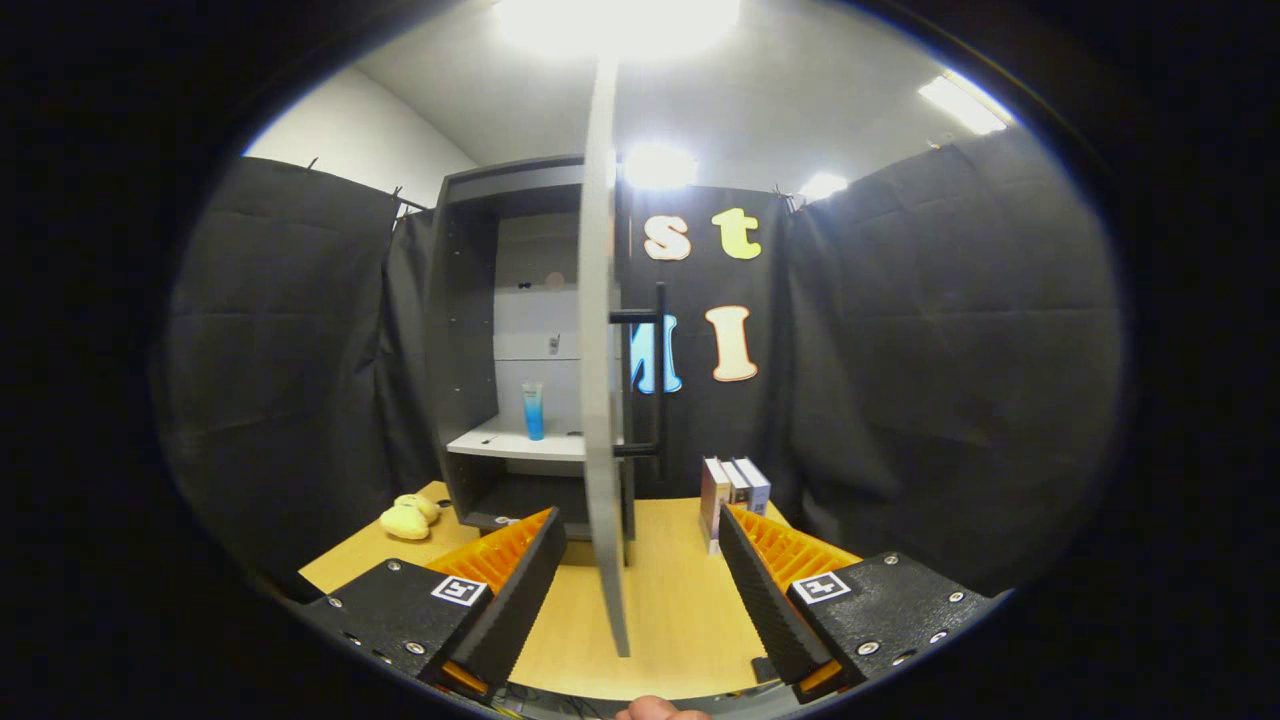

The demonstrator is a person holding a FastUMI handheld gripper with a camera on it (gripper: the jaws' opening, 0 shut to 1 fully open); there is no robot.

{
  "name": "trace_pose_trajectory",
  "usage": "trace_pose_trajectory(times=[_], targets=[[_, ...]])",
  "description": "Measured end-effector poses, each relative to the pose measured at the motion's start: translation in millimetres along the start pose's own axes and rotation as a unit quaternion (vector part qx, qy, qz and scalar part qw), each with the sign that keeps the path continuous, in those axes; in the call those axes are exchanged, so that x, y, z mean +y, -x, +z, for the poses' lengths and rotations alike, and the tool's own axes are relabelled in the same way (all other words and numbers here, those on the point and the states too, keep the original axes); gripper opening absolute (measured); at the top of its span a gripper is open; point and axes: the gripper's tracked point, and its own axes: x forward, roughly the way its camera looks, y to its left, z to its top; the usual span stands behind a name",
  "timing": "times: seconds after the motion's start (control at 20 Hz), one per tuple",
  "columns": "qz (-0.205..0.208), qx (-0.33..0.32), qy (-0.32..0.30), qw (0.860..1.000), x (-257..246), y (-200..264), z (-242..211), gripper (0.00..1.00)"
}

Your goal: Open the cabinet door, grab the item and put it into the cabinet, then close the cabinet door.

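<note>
Since the cabinet door (600, 380) stands swung out edge-on toward us, its lower edge reaching between the fingers, we judge the cabinet (470, 350) is open so the item can go in. Our claw (640, 580) is spread wide and holds nothing, level and low over the surface (670, 610), pointing at the door. A blue tube (533, 410) already stands on the shelf (515, 443); boxes (730, 495) wait just beyond the right finger, a yellow toy (408, 517) left of the cabinet.

— What's your cabinet (470, 330) doing?
— Its grey door (600, 350) stands wide open, edge-on to you, black handle (655, 370) facing right.
— And the item?
— Your blue tube (533, 410) stands upright on the white shelf (510, 442) inside.
</note>
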Motion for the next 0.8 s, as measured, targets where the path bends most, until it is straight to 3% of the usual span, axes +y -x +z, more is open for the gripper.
trace_pose_trajectory(times=[0.3,0.5,0.8], targets=[[0.002,-0.018,-0.004,1.0,-45.7,-42.8,14.7,0.95],[0.046,-0.011,0.0,0.999,-32.8,-54.9,11.7,0.95],[0.053,-0.002,-0.016,0.998,-23.4,-53.7,9.3,0.91]])
